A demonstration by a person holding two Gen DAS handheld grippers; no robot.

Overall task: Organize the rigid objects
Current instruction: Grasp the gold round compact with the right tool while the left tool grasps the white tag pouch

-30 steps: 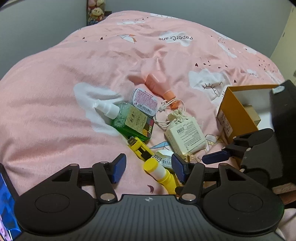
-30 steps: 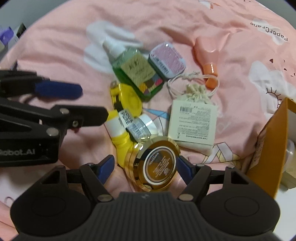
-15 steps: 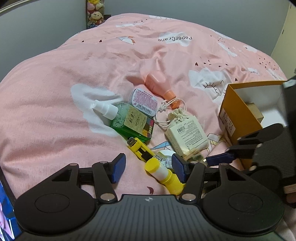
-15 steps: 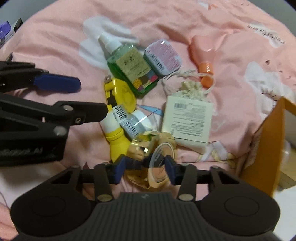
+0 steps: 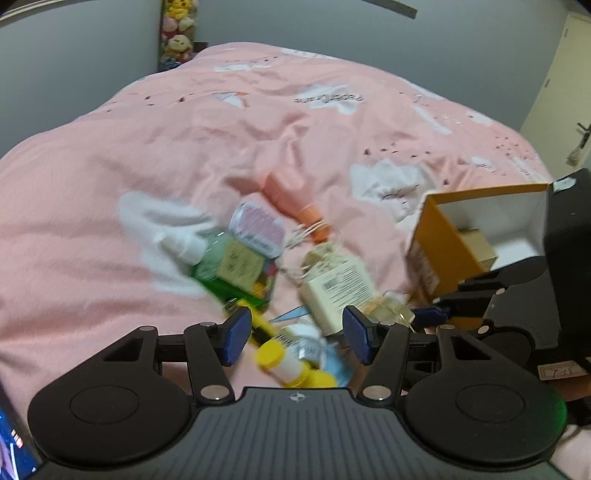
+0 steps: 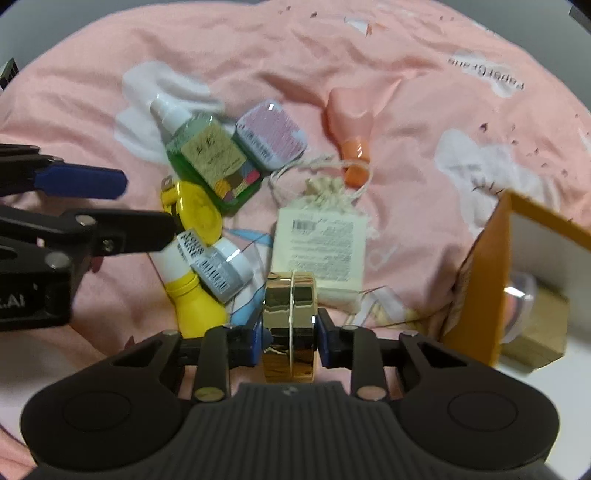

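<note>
My right gripper (image 6: pixel 290 338) is shut on a round gold jar (image 6: pixel 290 306), held on its edge just above the pink duvet (image 6: pixel 406 166). In the left wrist view that jar (image 5: pixel 388 310) shows blurred at the right gripper's tips (image 5: pixel 428 317). My left gripper (image 5: pixel 297 339) is open, hovering over a yellow bottle (image 5: pixel 284 363) without gripping it. The pile holds a green spray bottle (image 6: pixel 210 162), a pink tin (image 6: pixel 271 134), a peach tube (image 6: pixel 351 122), a labelled cloth pouch (image 6: pixel 321 243), a yellow tape measure (image 6: pixel 194 210) and a small grey jar (image 6: pixel 221 269).
An open orange box (image 6: pixel 498 266) stands at the right, with a small cardboard box (image 6: pixel 535 332) and a clear item inside. Plush toys (image 5: pixel 177 33) sit in the far corner by the grey wall. A door (image 5: pixel 565 85) is at the far right.
The right jaws closed on the gold jar, which turned from lying flat to standing on edge between the pads. The left gripper's view tilted up a little; its jaws stayed as they were.
</note>
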